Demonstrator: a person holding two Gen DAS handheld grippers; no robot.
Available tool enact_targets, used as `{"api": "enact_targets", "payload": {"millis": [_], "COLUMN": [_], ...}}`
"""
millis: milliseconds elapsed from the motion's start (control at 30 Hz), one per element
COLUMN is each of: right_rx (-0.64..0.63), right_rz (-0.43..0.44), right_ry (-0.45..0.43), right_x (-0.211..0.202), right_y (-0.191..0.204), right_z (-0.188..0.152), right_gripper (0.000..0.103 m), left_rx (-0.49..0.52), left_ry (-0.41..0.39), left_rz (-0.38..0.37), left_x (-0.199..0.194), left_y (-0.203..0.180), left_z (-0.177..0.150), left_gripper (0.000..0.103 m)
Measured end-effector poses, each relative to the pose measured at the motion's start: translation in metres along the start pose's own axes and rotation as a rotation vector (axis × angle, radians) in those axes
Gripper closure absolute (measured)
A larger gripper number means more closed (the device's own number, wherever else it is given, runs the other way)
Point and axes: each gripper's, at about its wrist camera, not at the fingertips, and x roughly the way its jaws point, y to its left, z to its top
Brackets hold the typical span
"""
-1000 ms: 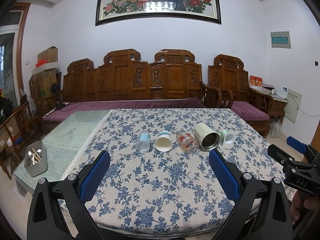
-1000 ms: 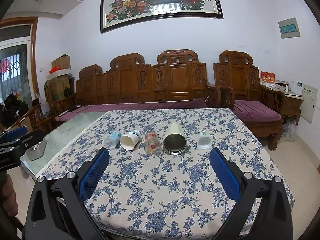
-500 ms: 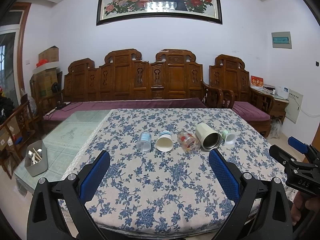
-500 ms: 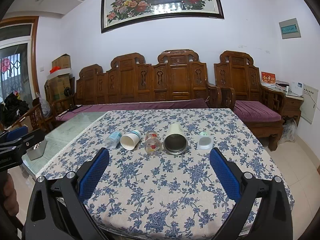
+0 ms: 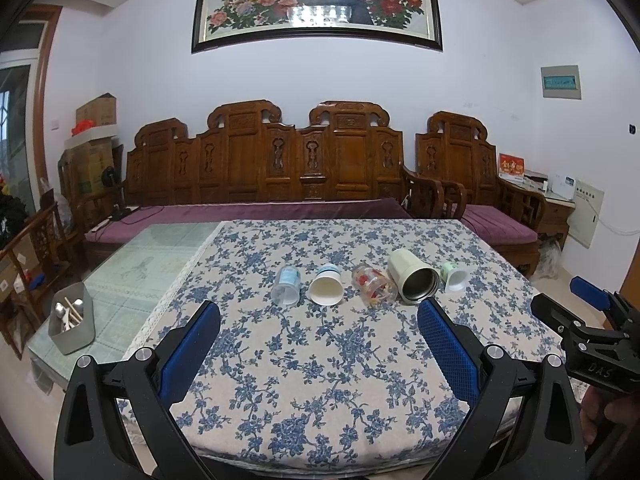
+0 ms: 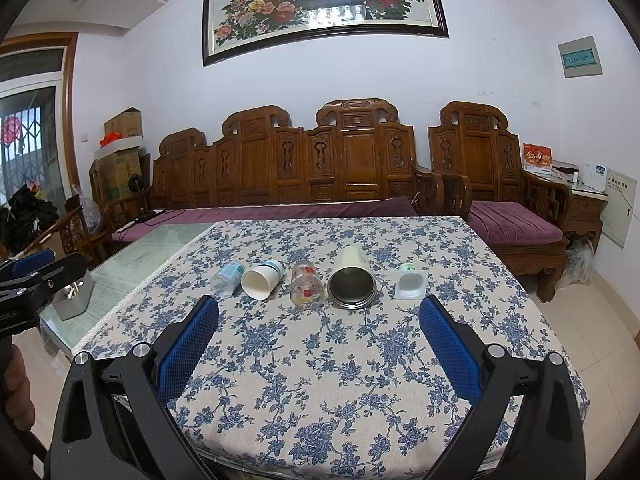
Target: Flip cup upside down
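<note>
Several cups lie on their sides in a row on the floral tablecloth [image 5: 320, 368], mouths toward me: a clear plastic cup [image 5: 286, 285], a white paper cup [image 5: 326, 289], a glass with red flowers [image 5: 373, 287], a cream steel-lined tumbler [image 5: 413, 281] and a small white-green cup [image 5: 453, 277]. The same row shows in the right wrist view: clear cup [image 6: 227, 278], paper cup [image 6: 261, 279], flowered glass [image 6: 306, 283], tumbler [image 6: 352, 283], small cup [image 6: 409, 282]. My left gripper [image 5: 318, 346] and right gripper [image 6: 318, 342] are open, empty, well short of the row.
A grey metal bin with utensils [image 5: 72, 323] stands on the glass tabletop at the left. A carved wooden sofa [image 5: 304, 176] lines the far wall behind the table. The right gripper shows at the right edge of the left wrist view [image 5: 588, 328].
Both views have shifted only slightly; the cups sit a touch nearer in frame. Both grippers stay open and nothing on the table has moved.
</note>
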Motion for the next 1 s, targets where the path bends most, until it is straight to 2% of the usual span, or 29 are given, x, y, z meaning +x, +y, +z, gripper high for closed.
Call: {"api": "enact_targets", "payload": {"millis": [233, 467, 800, 1000], "right_rx": [0.001, 0.004, -0.021, -0.055], "right_rz": [0.003, 0.005, 0.052, 0.073], "right_ry": [0.004, 0.037, 0.097, 0.146], "right_x": [0.001, 0.016, 0.067, 0.106], "right_y": [0.001, -0.002, -0.002, 0.002], "right_z": [-0.002, -0.013, -0.016, -0.014], "right_gripper": [0.002, 0.002, 0.005, 0.011], "left_rx": [-0.001, 0.002, 0.048, 0.066], "left_ry": [0.005, 0.062, 0.184, 0.245], "left_rz": [0.000, -0.004, -0.036, -0.018], "left_x": [0.001, 0.020, 0.076, 0.116], "left_y": [0.000, 0.007, 0.023, 0.040], "left_z": [0.000, -0.007, -0.009, -0.008], "left_gripper": [0.008, 0.008, 0.008, 0.008]}}
